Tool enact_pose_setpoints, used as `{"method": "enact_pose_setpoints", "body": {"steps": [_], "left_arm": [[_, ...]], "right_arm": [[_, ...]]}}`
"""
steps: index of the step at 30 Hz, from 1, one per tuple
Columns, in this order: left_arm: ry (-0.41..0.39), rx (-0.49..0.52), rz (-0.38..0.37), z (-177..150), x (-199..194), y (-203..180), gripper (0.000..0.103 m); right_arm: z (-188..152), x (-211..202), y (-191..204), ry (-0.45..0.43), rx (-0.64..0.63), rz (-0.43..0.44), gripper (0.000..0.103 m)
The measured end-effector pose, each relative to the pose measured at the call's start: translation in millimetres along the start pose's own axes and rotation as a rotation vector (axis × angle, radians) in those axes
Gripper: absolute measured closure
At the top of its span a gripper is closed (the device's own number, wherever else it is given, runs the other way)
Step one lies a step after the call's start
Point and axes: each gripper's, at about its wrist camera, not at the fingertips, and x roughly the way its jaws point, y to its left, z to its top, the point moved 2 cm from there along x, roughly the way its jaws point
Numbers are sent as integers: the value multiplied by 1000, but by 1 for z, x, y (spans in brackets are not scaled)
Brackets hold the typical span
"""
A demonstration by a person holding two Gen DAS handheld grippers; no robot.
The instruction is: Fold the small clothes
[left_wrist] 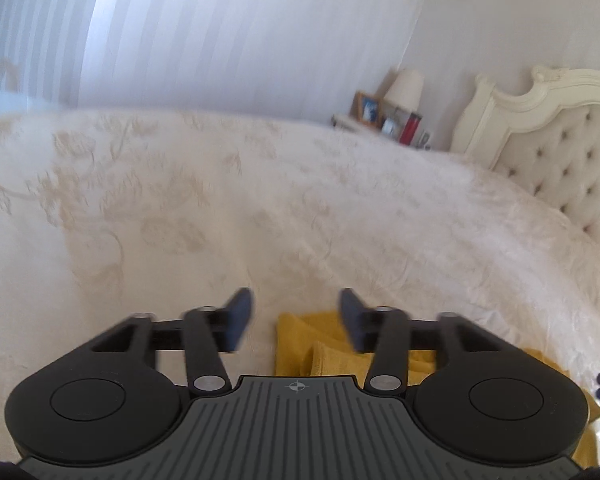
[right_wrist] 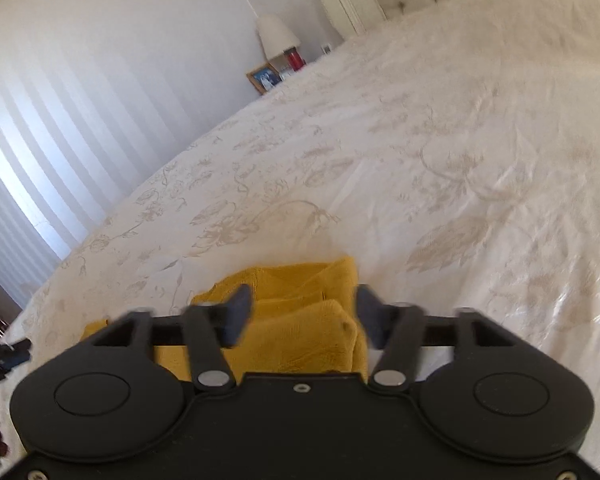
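While both sets of tongs stand released, the left gripper point(left_wrist: 296, 320) and right gripper point(right_wrist: 304, 316) grasp nothing. Beneath them, a folded mustard-yellow knitted garment point(right_wrist: 300, 320) lies on the cream floral bedspread point(right_wrist: 440, 160).

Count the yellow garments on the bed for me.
1. A yellow garment lies folded on the bed, under both open grippers. More could be hidden behind the gripper bodies.

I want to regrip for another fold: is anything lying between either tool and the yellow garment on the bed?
Nothing visible. The left tool and right tool stand open just above the yellow garment, with only the cream bedspread around it. The cloth directly under the tool bodies is hidden.
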Motion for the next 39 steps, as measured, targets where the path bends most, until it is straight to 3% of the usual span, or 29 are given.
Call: {"method": "enact_pose_setpoints", "body": {"steps": [1, 6, 10, 14, 19, 22, 32, 34, 36, 39], "left_arm": [[-10, 37, -10, -3, -9, -6, 26], [-14, 244, -35, -37, -40, -49, 26], [65, 378, -80, -71, -39, -82, 26], [134, 517, -81, -93, -21, -105, 26], [208, 496, -49, -93, 10, -109, 26], [194, 498, -30, -83, 26, -112, 26], [132, 391, 62, 9, 79, -104, 26], [114, 366, 58, 21, 73, -102, 26], [87, 360, 2, 21, 54, -102, 26], [67, 408, -54, -2, 24, -105, 26]], "right_arm": [[-2, -9, 9, -17, -62, -2, 20], [-30, -32, 55, -9, -269, 33, 21], [-59, -25, 87, 61, -385, 58, 23], [-72, -10, 99, 118, -423, 54, 24], [-75, 12, 103, 162, -443, 9, 24], [-67, 28, 103, 159, -455, -24, 24], [13, 70, 87, 64, -401, -139, 24], [20, 59, 85, 50, -372, -106, 24], [14, 43, 90, 53, -391, -48, 24], [-15, 26, 101, 103, -456, 17, 29]]}}
